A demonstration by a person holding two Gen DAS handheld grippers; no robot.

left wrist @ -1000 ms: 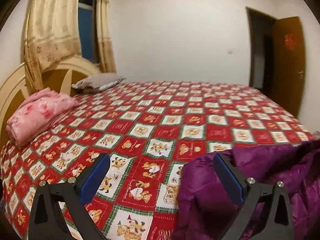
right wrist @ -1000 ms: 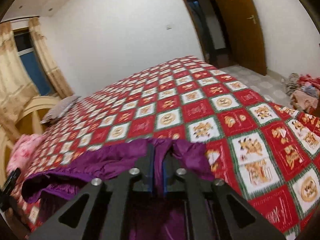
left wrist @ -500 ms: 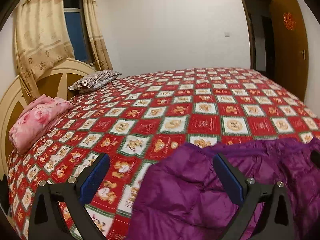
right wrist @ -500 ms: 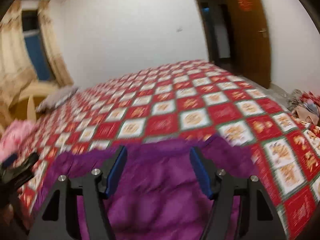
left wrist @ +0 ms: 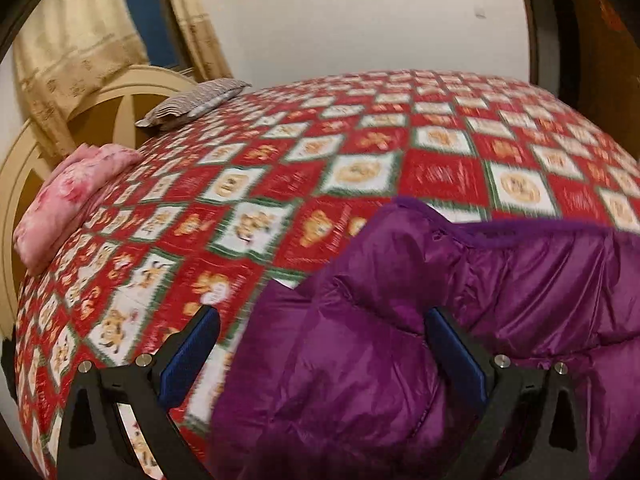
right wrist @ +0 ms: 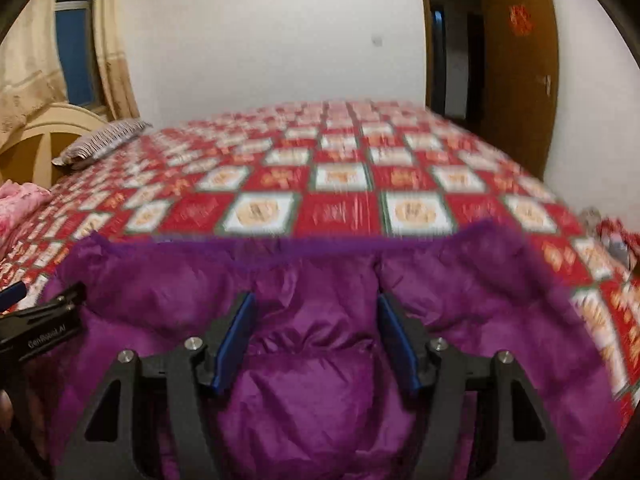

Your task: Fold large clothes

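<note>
Purple, puffy and slick, a padded jacket [right wrist: 320, 360] is spread on the patterned bed [right wrist: 340, 204] (near edge). Both left tongs [left wrist: 320, 356] and right tongs [right wrist: 316, 340] are held apart, empty. Light, slippery fabric is probably best pinched at hems.

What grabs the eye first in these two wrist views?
The purple puffer jacket spread on the near part of the bed, filling the lower half of both views beneath the open right gripper and left gripper. Then the red bedspread with cartoon squares, covering the whole bed. A pink folded blanket lies at its left edge by the headboard.
</note>
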